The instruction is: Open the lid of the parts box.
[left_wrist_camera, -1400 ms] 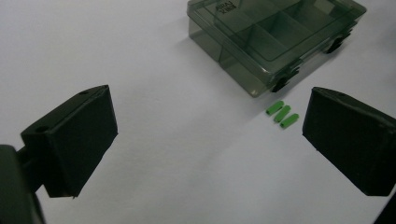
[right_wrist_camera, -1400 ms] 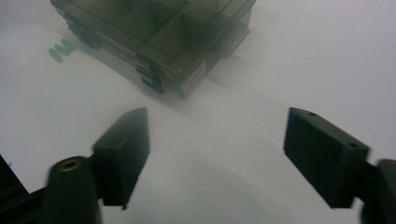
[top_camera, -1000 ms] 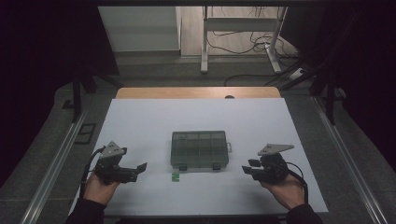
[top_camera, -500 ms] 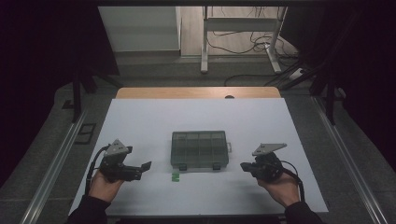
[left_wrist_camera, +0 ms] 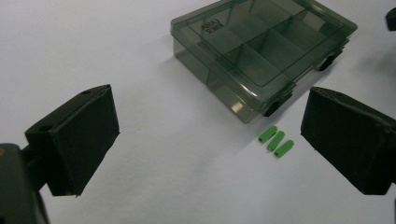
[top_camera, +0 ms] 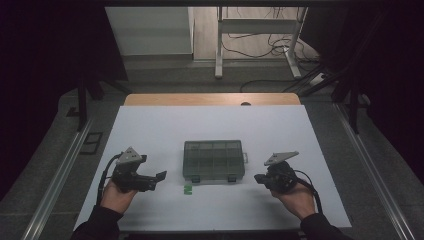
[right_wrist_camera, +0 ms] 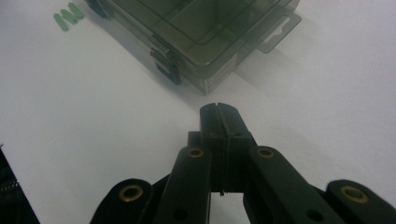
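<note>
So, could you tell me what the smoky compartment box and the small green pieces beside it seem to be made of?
The smoky grey compartment box looks like glossy translucent plastic: its dividers show through the shut lid, which catches reflections. The three small green cylindrical pieces look like matte opaque plastic, though they are too small to be sure.

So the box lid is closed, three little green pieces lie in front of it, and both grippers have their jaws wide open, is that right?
Not quite: the right gripper is shut, jaws pressed together with nothing between them, as the right gripper view shows. The left gripper is open. The box is closed, and three green pieces lie in front of it.
</note>
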Demonstrator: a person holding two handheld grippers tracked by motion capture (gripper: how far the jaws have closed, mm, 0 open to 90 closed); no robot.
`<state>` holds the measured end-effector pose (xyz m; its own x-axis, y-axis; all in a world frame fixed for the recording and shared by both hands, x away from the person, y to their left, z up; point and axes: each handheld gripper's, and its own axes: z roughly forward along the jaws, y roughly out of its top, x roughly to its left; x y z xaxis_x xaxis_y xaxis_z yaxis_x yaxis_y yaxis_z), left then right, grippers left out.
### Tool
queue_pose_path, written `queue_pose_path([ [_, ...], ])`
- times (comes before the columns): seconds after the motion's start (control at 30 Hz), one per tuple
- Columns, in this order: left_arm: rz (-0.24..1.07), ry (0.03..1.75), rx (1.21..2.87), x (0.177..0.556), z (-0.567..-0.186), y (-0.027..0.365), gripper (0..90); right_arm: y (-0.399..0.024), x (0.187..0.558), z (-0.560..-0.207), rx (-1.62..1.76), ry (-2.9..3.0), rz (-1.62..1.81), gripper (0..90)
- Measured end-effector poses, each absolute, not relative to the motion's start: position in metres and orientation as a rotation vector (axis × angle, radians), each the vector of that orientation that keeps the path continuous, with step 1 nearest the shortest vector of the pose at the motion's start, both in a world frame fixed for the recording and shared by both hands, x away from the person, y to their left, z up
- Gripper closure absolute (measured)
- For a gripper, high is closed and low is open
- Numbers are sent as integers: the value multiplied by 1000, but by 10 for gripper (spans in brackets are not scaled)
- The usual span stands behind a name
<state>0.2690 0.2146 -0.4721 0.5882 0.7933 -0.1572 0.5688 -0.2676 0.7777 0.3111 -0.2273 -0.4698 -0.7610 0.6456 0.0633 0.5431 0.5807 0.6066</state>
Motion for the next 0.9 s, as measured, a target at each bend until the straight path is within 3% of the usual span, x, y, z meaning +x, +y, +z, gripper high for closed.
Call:
queue_pose_path([
  [0.9,310,1066,1946,286,-478,204,53,-206,332,-489,1002,2733,824,893],
])
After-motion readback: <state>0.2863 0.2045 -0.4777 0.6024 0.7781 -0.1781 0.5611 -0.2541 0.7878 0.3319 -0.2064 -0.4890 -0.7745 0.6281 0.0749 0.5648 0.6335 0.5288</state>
